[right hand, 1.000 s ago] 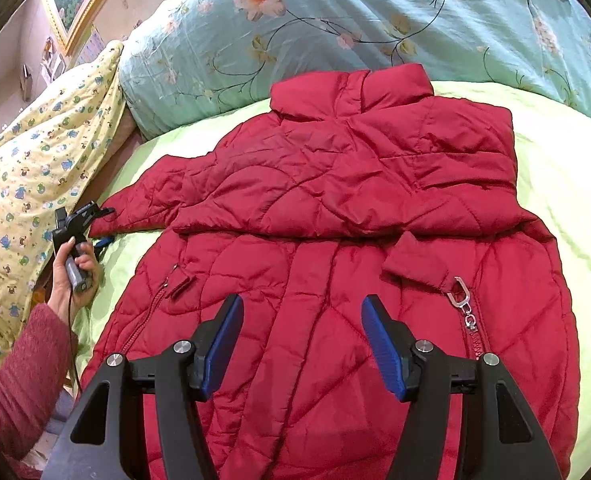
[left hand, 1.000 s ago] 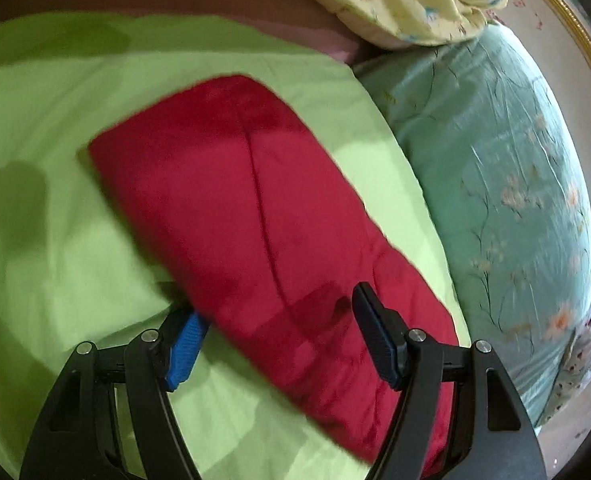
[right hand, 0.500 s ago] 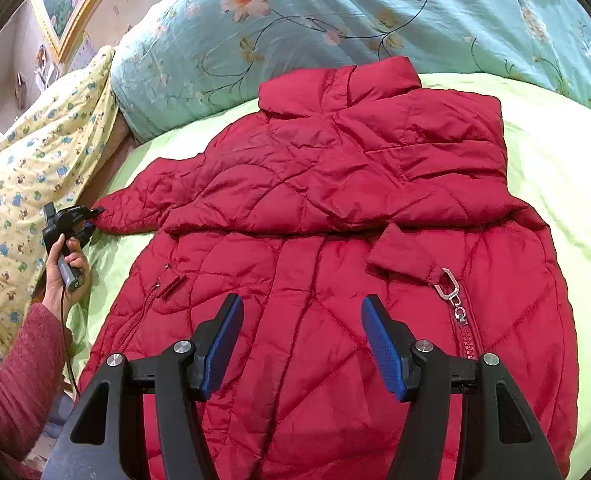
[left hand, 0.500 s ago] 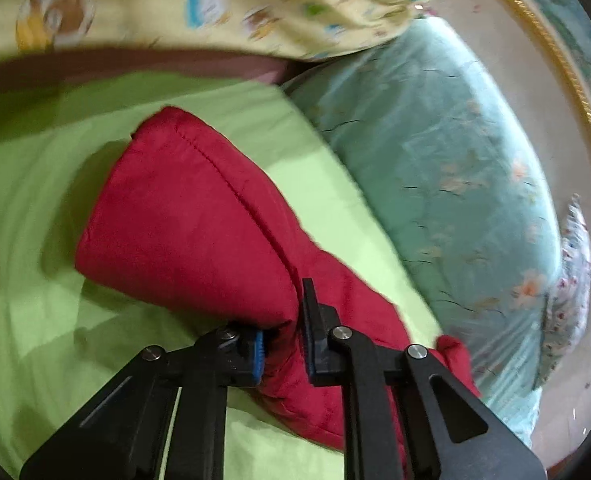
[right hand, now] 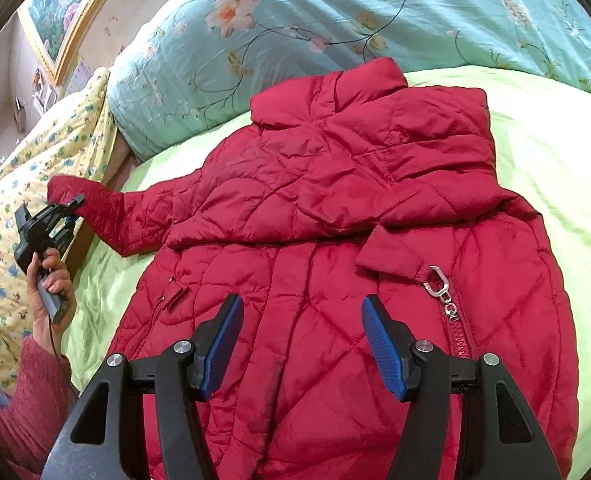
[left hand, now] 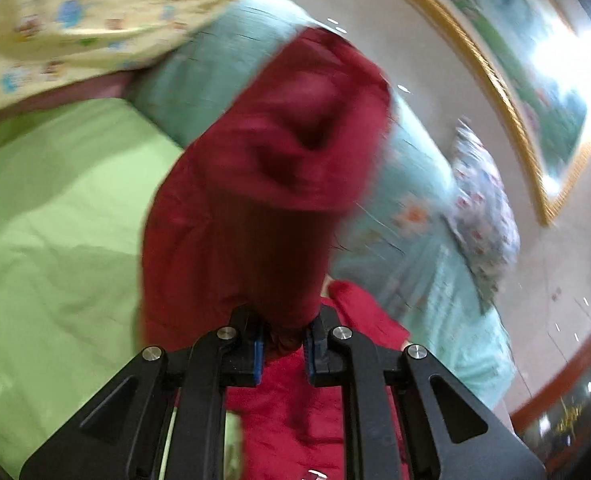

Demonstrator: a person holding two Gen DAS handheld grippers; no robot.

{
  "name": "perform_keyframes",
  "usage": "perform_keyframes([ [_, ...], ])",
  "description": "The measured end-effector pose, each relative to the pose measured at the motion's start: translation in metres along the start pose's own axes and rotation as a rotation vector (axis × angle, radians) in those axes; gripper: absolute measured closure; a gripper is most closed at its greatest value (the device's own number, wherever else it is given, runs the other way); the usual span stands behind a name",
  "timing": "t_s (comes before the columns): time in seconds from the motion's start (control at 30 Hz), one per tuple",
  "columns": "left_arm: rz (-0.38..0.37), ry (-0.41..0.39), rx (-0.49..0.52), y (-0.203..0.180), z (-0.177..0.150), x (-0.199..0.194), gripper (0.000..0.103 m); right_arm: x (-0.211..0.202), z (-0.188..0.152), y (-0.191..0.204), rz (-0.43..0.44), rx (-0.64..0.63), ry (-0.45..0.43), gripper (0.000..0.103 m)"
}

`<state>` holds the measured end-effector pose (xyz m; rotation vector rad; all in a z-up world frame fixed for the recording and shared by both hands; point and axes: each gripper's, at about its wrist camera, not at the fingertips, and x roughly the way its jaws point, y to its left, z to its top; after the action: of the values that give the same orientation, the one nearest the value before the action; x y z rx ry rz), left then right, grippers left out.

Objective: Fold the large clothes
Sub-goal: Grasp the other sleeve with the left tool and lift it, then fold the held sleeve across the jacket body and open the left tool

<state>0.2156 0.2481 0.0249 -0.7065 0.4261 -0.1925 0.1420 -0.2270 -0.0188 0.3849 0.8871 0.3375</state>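
Observation:
A red quilted puffer jacket lies on the green bed sheet, collar toward the pillows, with its right sleeve folded across the chest. My left gripper is shut on the cuff end of the left sleeve and holds it lifted off the sheet; it also shows in the right wrist view at the far left. My right gripper is open and empty, hovering over the jacket's lower front beside the zipper pull.
A teal floral pillow lies behind the jacket. A yellow patterned quilt is piled at the left edge of the bed. A gold-framed picture hangs on the wall.
My left gripper closed on the left sleeve's end and lifted it off the sheet, swinging upward. My right gripper stayed open over the jacket's lower front.

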Motion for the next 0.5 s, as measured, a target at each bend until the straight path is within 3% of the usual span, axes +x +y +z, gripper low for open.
perform_keyframes([
  [0.27, -0.145, 0.098, 0.137, -0.083, -0.037, 0.030, 0.091, -0.009, -0.001, -0.013, 0.005, 0.038, -0.014, 0.040],
  [0.5, -0.203, 0.190, 0.248, -0.139, -0.075, 0.062, 0.091, -0.021, 0.002, -0.024, 0.016, 0.074, -0.037, 0.039],
])
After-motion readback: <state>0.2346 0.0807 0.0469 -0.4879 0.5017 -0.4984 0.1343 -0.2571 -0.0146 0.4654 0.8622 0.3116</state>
